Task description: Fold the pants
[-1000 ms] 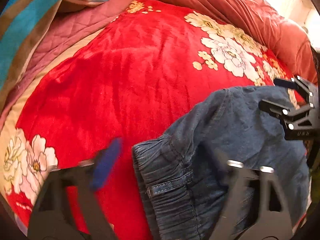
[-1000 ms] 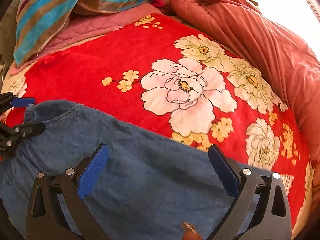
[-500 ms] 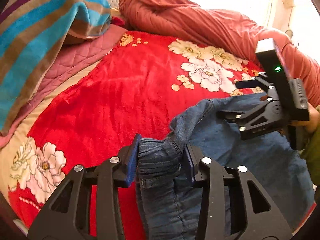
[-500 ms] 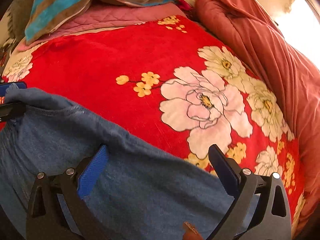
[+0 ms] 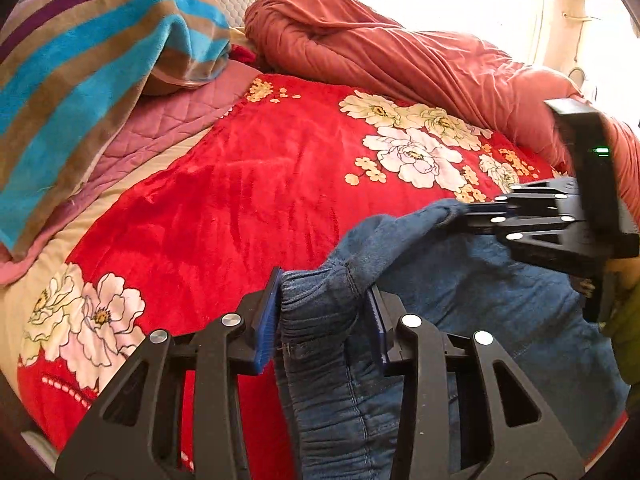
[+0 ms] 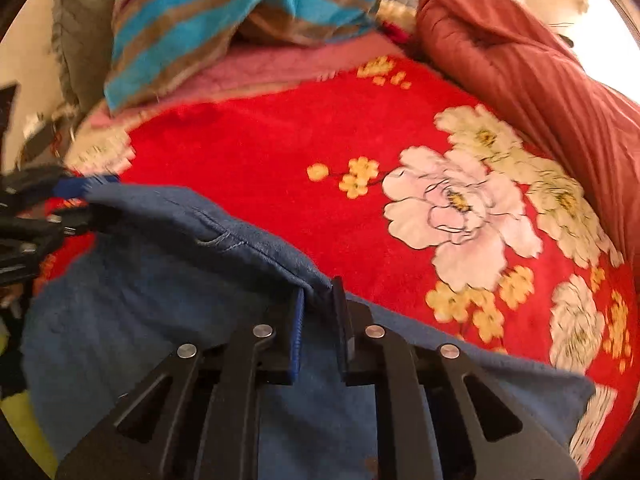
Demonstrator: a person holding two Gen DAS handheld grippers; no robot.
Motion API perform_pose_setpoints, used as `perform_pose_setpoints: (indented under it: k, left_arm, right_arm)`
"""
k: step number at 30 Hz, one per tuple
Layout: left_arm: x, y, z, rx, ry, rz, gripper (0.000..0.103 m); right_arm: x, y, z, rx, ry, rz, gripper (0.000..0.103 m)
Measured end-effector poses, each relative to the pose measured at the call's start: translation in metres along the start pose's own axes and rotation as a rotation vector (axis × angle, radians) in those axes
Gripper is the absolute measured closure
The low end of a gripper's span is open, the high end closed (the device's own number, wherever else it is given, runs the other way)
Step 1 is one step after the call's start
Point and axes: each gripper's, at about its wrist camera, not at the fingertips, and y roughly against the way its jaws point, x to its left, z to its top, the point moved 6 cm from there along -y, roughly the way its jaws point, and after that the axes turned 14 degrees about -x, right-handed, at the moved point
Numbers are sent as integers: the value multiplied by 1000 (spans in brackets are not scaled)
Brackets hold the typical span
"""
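Observation:
Blue denim pants (image 5: 500, 312) lie on a red flowered blanket (image 5: 240, 200). My left gripper (image 5: 323, 284) is shut on the gathered elastic waistband and holds it lifted off the bed. In the right wrist view my right gripper (image 6: 319, 288) has its jaws closing, and the pads pinch the raised folded edge of the pants (image 6: 140, 280). The right gripper (image 5: 472, 212) also shows at the right of the left wrist view, gripping a lifted denim corner. The left gripper (image 6: 86, 200) appears at the far left edge of the right wrist view, on the same edge.
A striped blue and brown towel blanket (image 5: 80, 60) is piled at the back left over a pink quilted cover (image 5: 160, 128). A rust-red duvet (image 5: 400, 52) is bunched along the back and right. A person's hand and green sleeve (image 5: 624, 340) are at the right edge.
The left gripper closed on the waistband and lifted it. The right gripper went from wide open over the flat denim to closed on its edge, which now stands raised.

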Motion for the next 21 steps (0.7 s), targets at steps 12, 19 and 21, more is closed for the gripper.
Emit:
perform_pose_setpoints:
  k: [12, 19, 21]
  left_arm:
    - [-18, 59, 2, -66, -17, -35, 74]
    - [-26, 87, -16, -45, -41, -56, 74]
    - [-26, 95, -24, -36, -43, -57, 74]
  right_arm:
    - [56, 124, -15, -211, -96, 46, 91]
    - [104, 166, -43, -219, -93, 90, 91]
    - [118, 173, -52, -214, -95, 116, 91]
